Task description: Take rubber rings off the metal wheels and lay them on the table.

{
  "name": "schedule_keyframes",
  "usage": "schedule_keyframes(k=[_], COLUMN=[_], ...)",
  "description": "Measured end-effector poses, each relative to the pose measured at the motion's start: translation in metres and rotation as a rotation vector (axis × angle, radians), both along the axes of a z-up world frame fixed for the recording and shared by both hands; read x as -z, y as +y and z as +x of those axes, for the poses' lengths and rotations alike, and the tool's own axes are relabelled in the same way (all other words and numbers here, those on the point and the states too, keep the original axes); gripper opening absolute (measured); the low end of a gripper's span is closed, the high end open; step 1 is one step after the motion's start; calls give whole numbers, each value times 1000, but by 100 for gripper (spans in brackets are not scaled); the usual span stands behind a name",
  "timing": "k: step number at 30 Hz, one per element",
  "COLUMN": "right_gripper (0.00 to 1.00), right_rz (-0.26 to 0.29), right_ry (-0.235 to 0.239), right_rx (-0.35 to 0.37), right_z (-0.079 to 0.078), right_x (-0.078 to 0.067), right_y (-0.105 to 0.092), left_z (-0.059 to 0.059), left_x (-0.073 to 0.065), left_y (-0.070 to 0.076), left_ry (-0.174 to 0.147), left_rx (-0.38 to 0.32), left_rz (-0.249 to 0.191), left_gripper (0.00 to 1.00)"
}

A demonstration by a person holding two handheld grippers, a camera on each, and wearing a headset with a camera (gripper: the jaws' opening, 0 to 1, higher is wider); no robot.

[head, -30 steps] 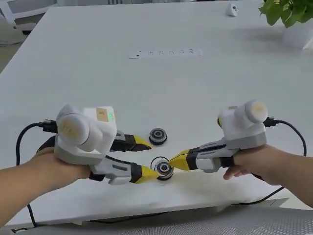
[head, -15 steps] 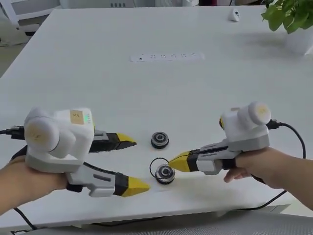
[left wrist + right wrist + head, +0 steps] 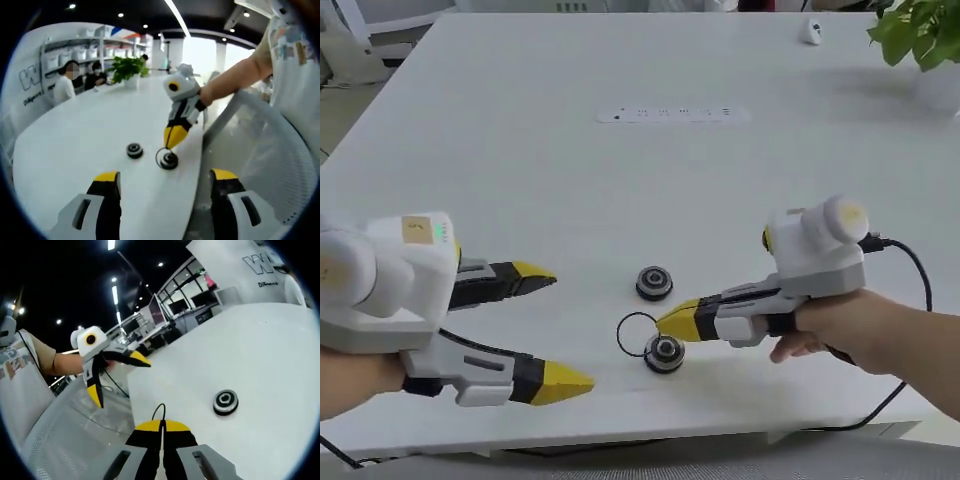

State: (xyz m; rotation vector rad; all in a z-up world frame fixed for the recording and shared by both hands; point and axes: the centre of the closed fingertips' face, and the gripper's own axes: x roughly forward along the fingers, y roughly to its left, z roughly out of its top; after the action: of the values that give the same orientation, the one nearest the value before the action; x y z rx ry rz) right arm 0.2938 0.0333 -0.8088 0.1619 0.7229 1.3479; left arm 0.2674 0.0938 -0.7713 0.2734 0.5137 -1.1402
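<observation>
Now the right tool (image 3: pixel 663 321) is clenched on a thin black rubber ring (image 3: pixel 632 333), so the ring can be pulled away from the near metal wheel (image 3: pixel 664 353). Whether the ring is fully off cannot be told. The left tool (image 3: pixel 575 330) is held wide open on the left, gripping nothing, likely to be out of the way. Two wheels are counted on the counter (image 3: pixel 620 180): the near one and a far wheel (image 3: pixel 654 283). One loose ring is seen.

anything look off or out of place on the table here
Nothing spilled or damaged. The only oddity is a thin rubber ring, pinched in the right tongs, looping loose beside the near metal wheel. The far wheel lies flat.
</observation>
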Motion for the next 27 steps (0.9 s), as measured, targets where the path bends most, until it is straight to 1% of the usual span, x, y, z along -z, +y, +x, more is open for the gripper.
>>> schedule_keyframes(k=[5, 8, 10, 15, 20, 27], right_gripper=[0, 0, 0, 0, 0, 0], right_rz=[-7, -23, -37, -52, -66, -83], right_ry=[-3, -3, -4, -2, -2, 2], right_rx=[-17, -32, -49, -65, -89, -109], right_z=[1, 2, 0, -1, -6, -7], right_x=[3, 8, 11, 15, 18, 26], right_y=[9, 12, 16, 23, 33, 41], left_z=[-2, 0, 0, 0, 0, -1], left_x=[1, 1, 1, 2, 4, 6], left_y=[8, 12, 15, 19, 23, 28], left_ry=[4, 4, 3, 0, 4, 8], left_rx=[-22, -38, -48, -58, -70, -82], left_rz=[2, 1, 2, 3, 5, 4], left_gripper=[76, 76, 77, 77, 77, 77])
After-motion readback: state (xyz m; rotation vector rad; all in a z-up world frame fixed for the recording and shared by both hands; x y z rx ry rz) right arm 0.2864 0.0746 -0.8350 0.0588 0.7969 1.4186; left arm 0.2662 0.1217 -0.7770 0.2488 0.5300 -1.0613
